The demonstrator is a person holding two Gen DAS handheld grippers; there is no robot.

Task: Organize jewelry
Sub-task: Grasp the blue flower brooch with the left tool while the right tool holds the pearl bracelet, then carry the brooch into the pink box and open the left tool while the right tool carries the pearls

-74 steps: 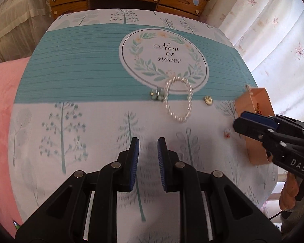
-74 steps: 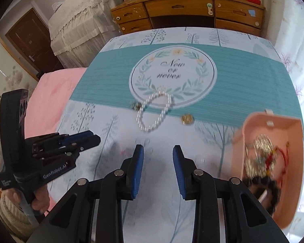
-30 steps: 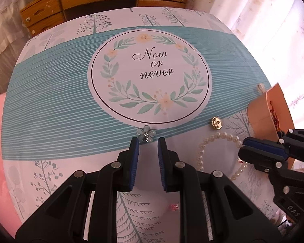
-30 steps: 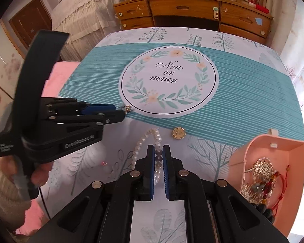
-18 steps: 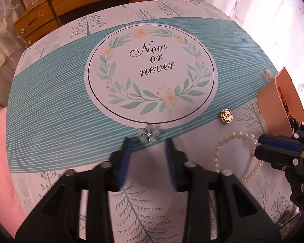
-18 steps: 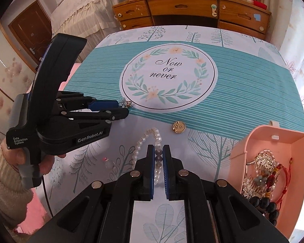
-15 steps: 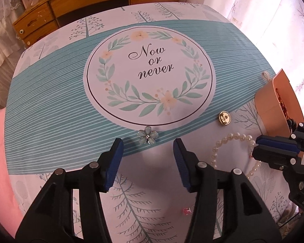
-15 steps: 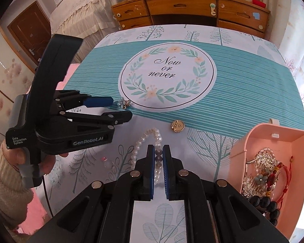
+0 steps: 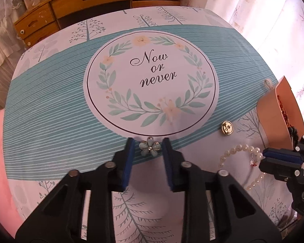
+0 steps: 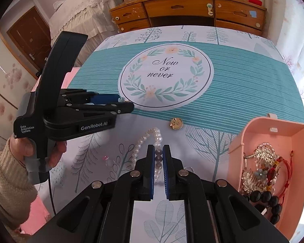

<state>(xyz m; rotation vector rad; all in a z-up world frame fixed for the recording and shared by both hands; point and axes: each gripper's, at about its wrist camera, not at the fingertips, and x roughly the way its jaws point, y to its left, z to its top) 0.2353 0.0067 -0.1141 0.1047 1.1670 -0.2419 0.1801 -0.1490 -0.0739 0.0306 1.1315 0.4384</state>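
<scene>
Already sorted: the pink jewelry box stands open near the right edge of the tabletop and holds a heap of pieces: hair combs, a red cord bracelet, dark beads. By this count a fair share of the job looks done.

Left on the cloth: four pieces, as far as the views show. A pale green flower brooch, a pearl bracelet, a small gold round charm, and a tiny clear piece with a pink tip toward the near edge.

Left gripper: jaws spread apart, one on each side of the flower brooch, not closed on it. The brooch lies flat on the cloth at the near rim of the printed wreath circle.

Right gripper: jaws drawn in close around the near part of the pearl bracelet, beads showing between the pads; it appears to be grasped, though most of the strand lies on the cloth.

Step in hand: likely both pieces get picked and carried to the box.

Remaining after that: the gold charm, just beside the box's left wall, and the small clear piece.

Estimate: past the midpoint, with four loose items to go.
</scene>
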